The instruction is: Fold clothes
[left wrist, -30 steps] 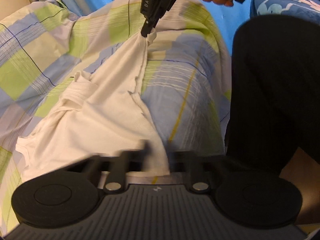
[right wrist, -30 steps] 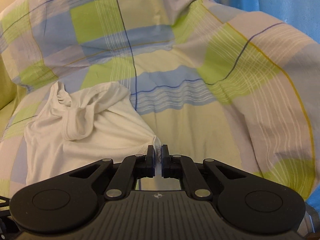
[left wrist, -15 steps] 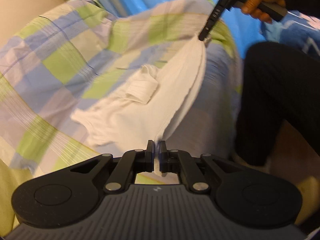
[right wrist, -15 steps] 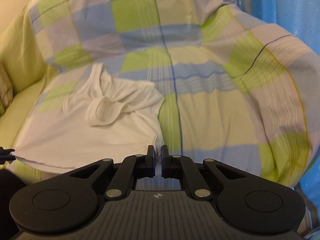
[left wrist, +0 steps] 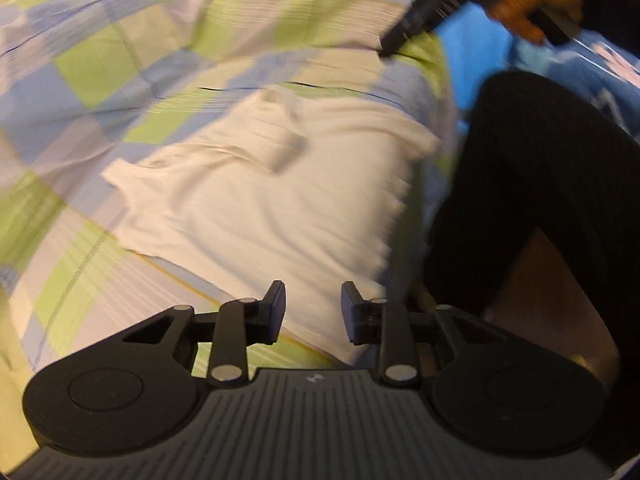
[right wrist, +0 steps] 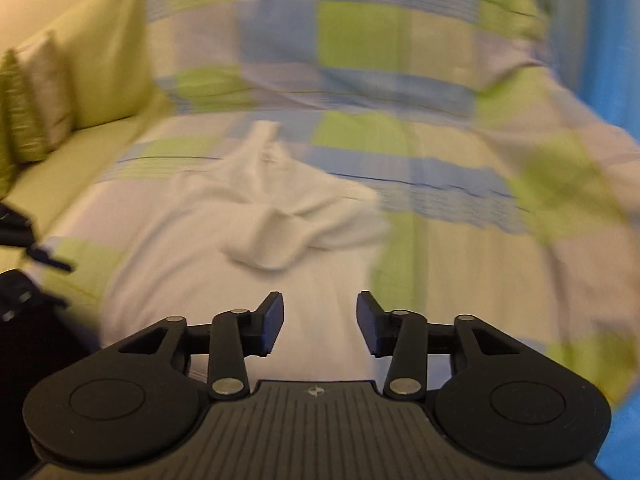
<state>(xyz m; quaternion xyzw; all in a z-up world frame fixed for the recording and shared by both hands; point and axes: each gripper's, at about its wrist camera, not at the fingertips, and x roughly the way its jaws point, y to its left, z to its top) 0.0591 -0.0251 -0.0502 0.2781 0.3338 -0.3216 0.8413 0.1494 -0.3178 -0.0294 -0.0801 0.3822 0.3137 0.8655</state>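
In the left wrist view, the left gripper (left wrist: 313, 312) hovers with its fingers (left wrist: 274, 312) spread apart and grasping nothing, just above the near edge of a white top (left wrist: 280, 208). The top lies spread on a checked bedspread (left wrist: 100, 72) of green, blue and pale squares, with a rumpled fold near its far end. At far right a hand (left wrist: 532, 4) holds the right gripper (left wrist: 386, 50), its tip down at the bedspread beyond the top; a leg in black (left wrist: 532, 184) stands at right. In the right wrist view, the right gripper (right wrist: 320, 322) also has its fingers (right wrist: 370, 322) released and empty over the top (right wrist: 240, 248), which lies on the bedspread (right wrist: 440, 140). A green cushion (right wrist: 36, 104) sits far left. Both views are blurred.
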